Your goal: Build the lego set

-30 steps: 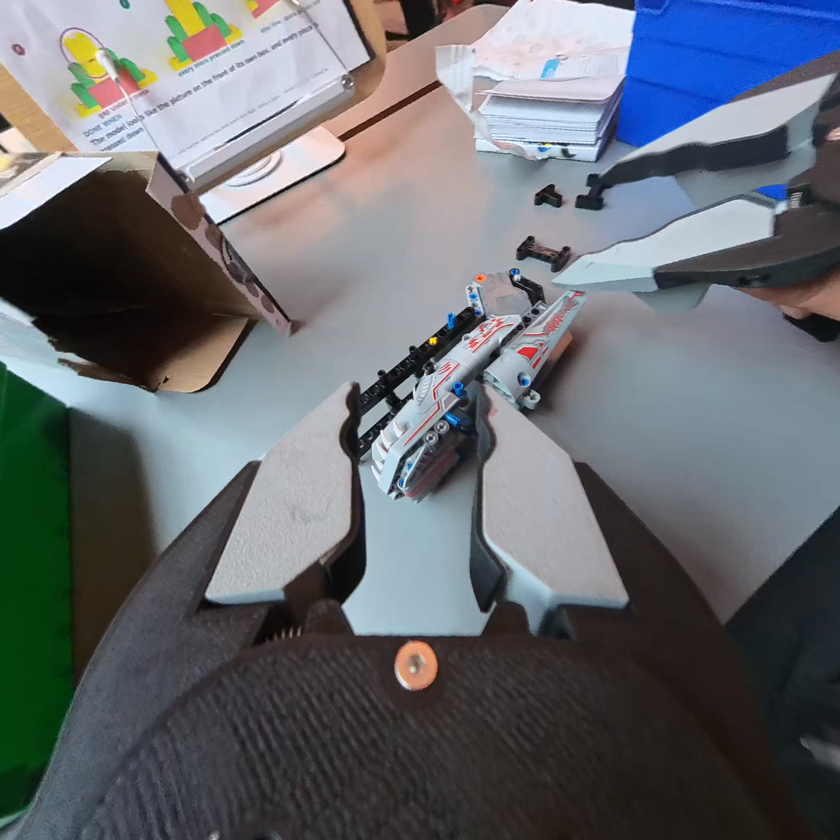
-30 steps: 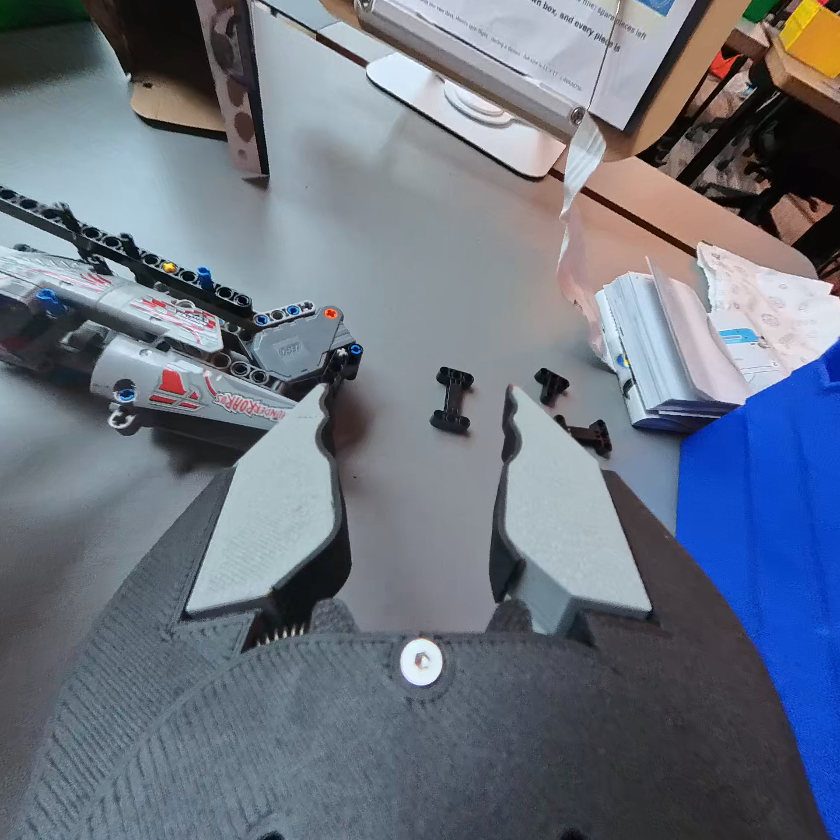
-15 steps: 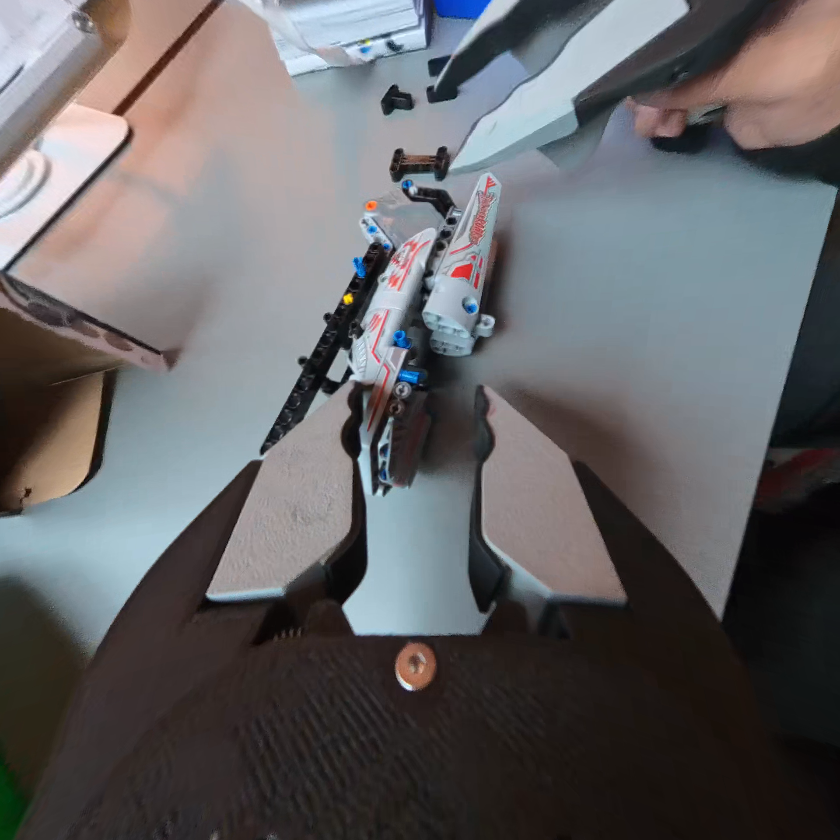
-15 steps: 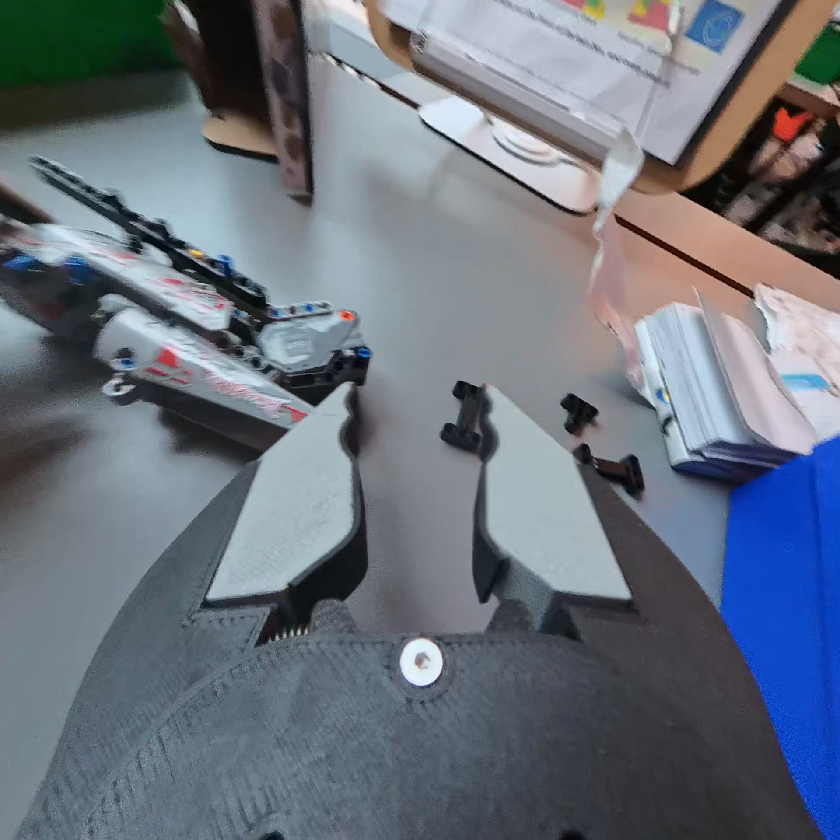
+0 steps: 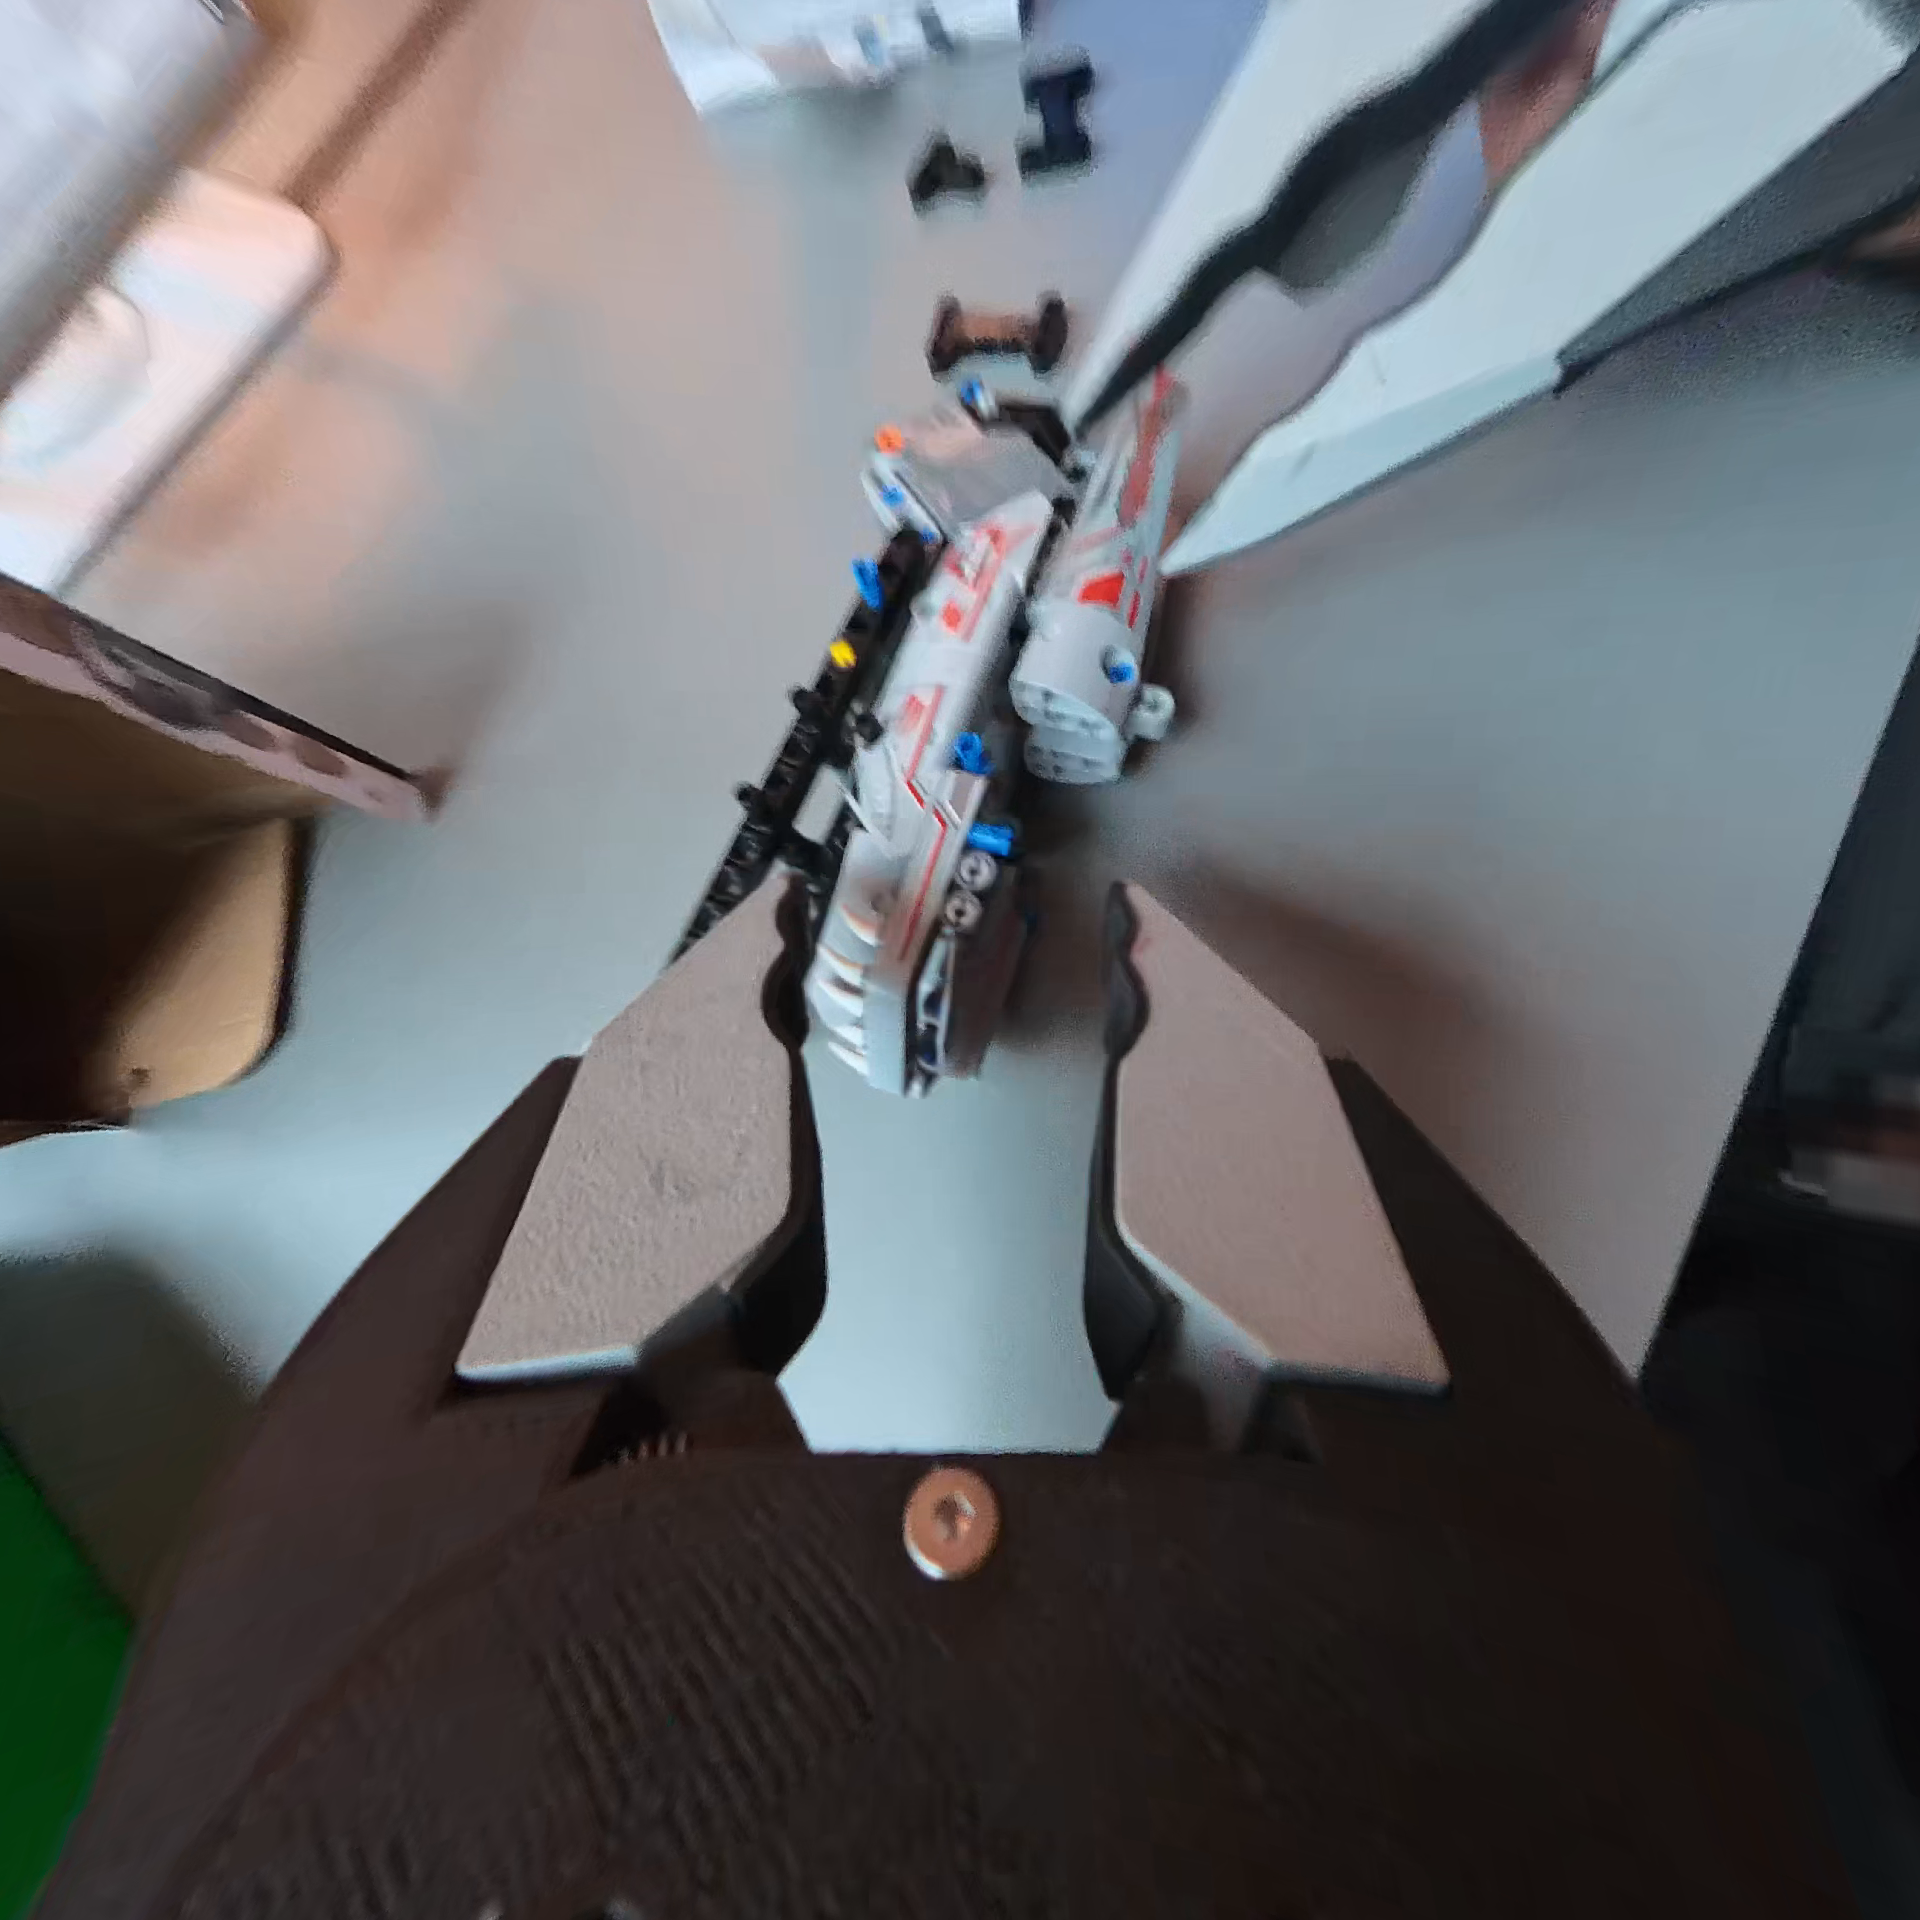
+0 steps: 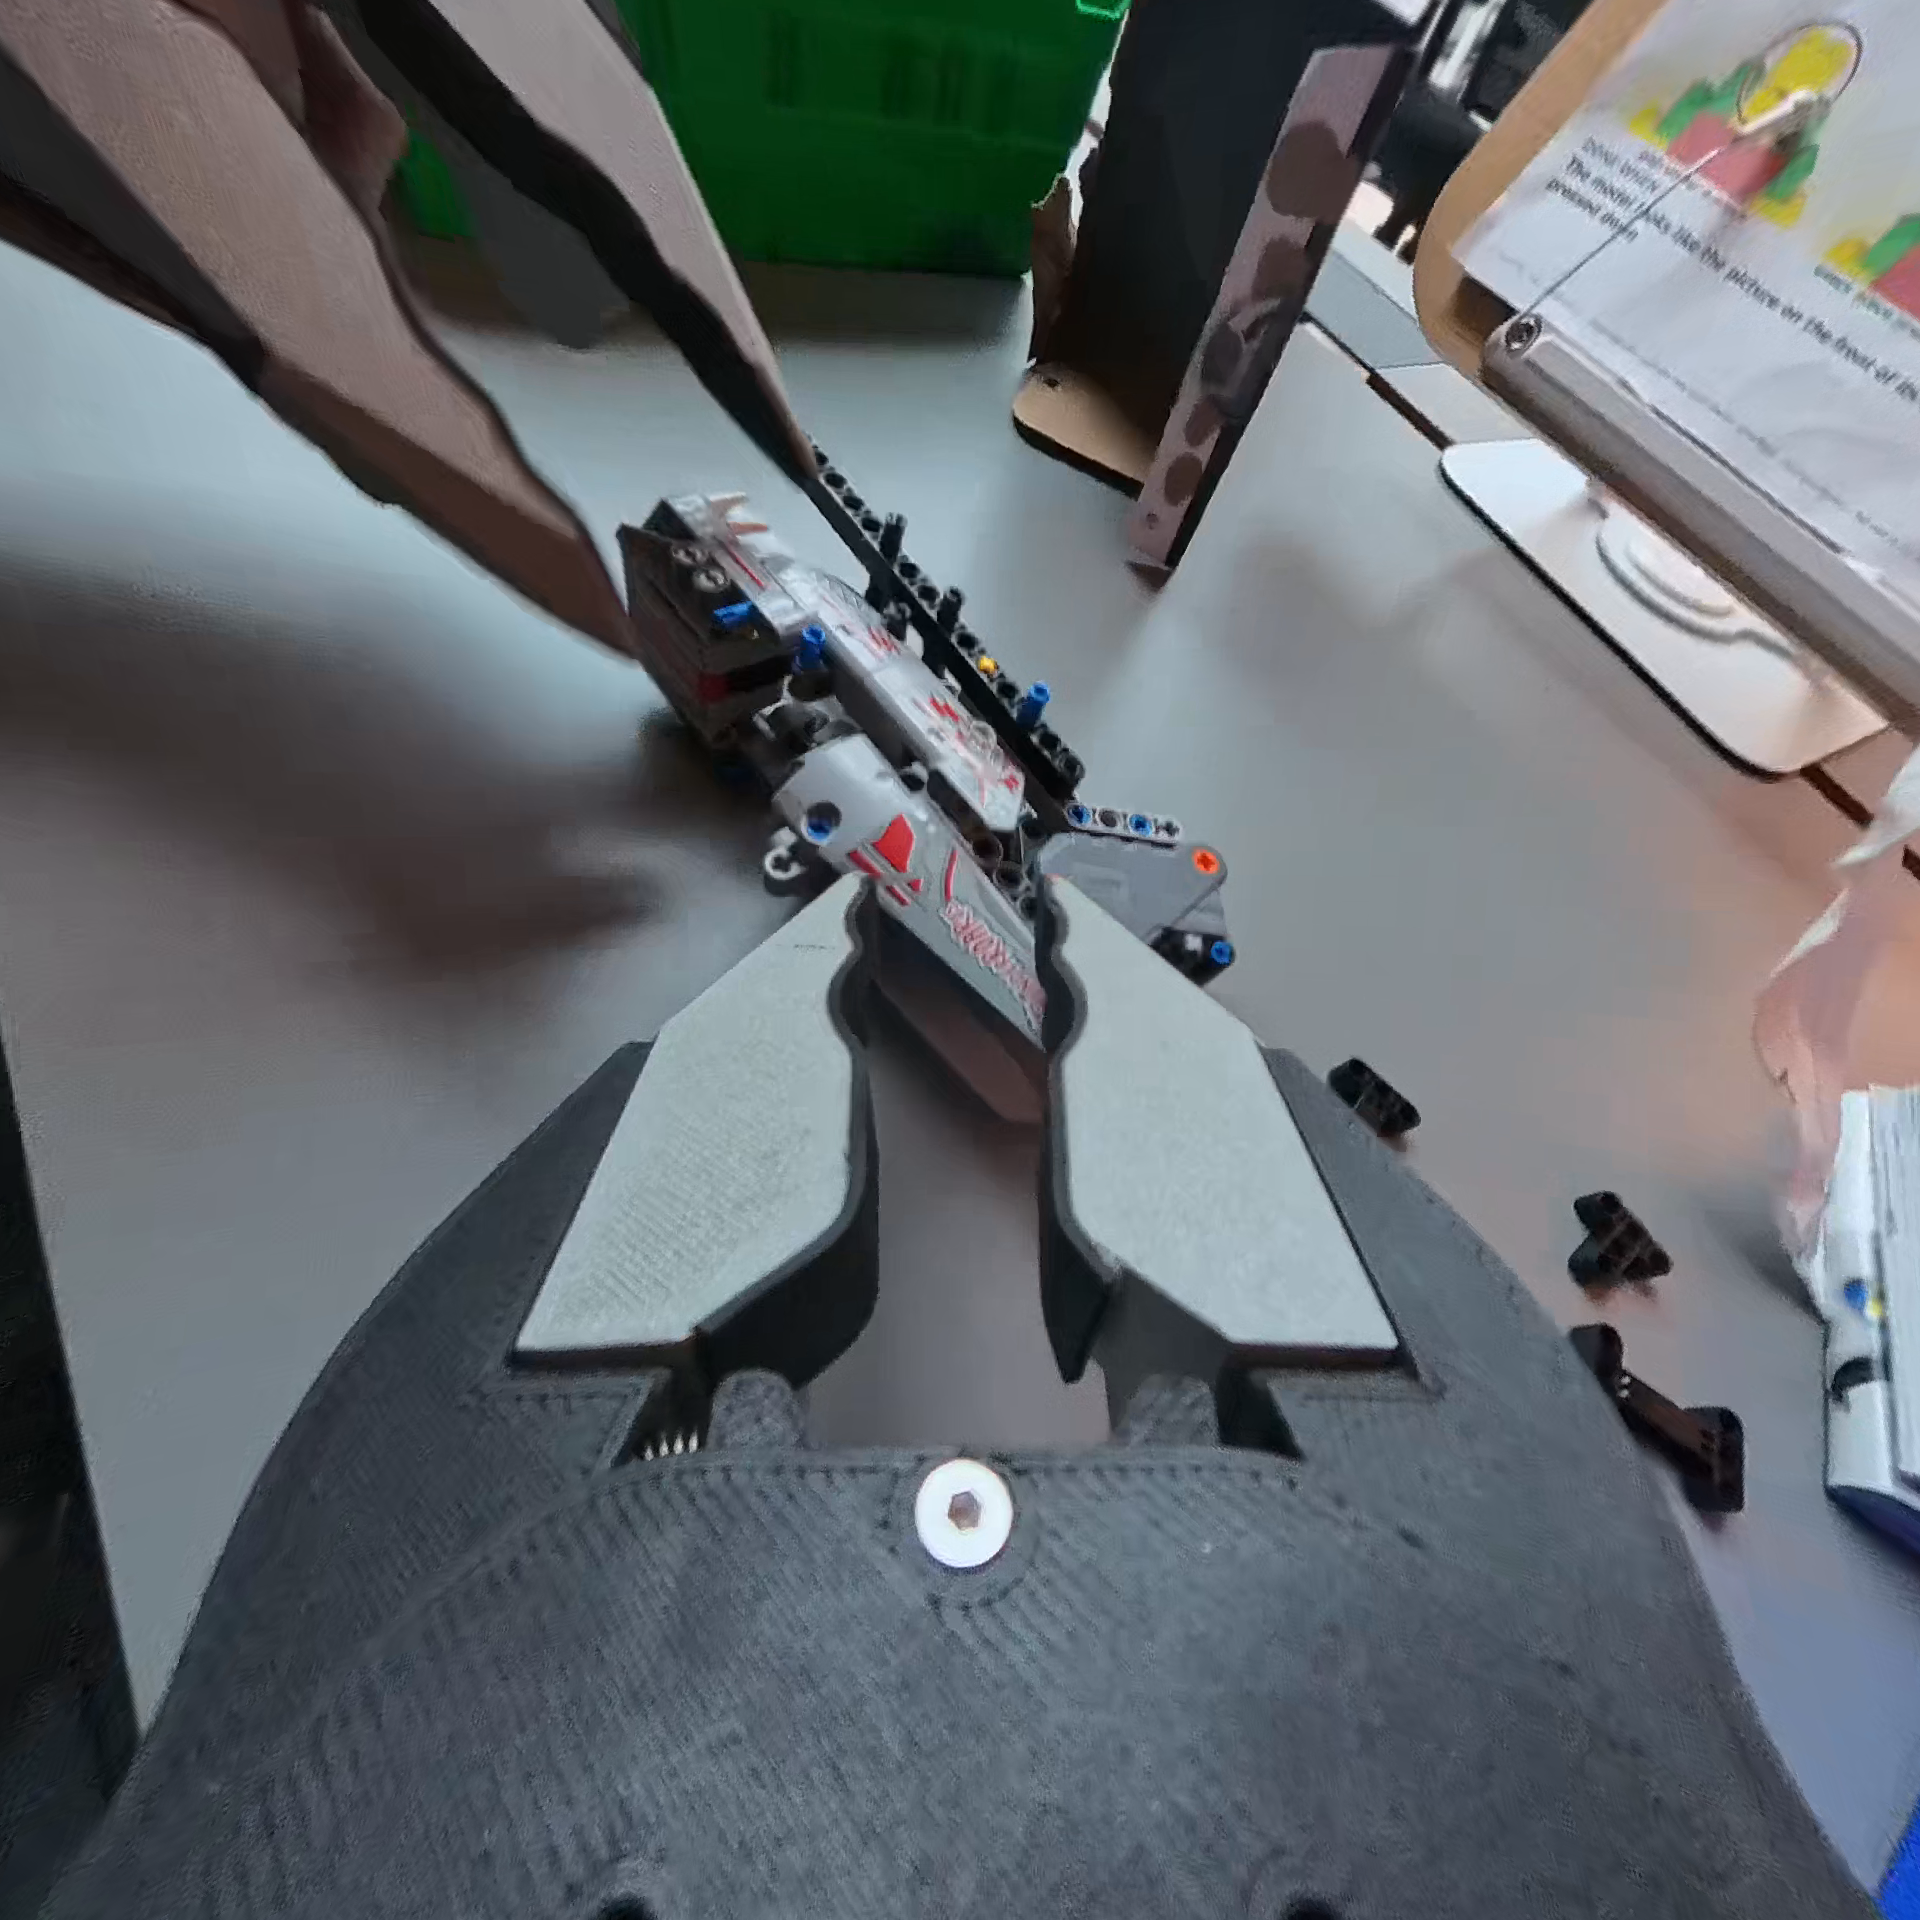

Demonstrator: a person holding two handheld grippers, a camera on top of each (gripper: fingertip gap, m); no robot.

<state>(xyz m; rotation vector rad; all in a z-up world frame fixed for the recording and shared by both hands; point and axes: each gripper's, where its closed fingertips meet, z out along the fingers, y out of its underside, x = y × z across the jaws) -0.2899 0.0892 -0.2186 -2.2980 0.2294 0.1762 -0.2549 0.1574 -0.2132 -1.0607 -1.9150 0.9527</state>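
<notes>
We find the lego model (image 5: 940,748), a long grey, red-marked assembly with a black beam along one side, lying on the grey counter (image 5: 1403,790). In the left wrist view it runs from 6 o'clock toward 12 o'clock of the frame centre.

The left tool (image 5: 951,935) stands apart, its fingers either side of the model's near end; the picture is blurred and we cannot tell whether either finger touches it.

The right tool (image 6: 951,909) brackets the model's opposite, pointed end. Its fingers are narrowly apart with the grey panel between them; we cannot tell whether they press on it.

In the right wrist view, three small black pieces (image 6: 1616,1236) lie loose on the counter at 3 to 4 o'clock of the right tool, beside a stack of booklets (image 6: 1870,1299). A cardboard box (image 6: 1195,312) stands at 1 o'clock of the model, a green bin (image 6: 862,125) at 12 o'clock, and an instruction sheet on a stand (image 6: 1714,312) at 2 o'clock.
</notes>
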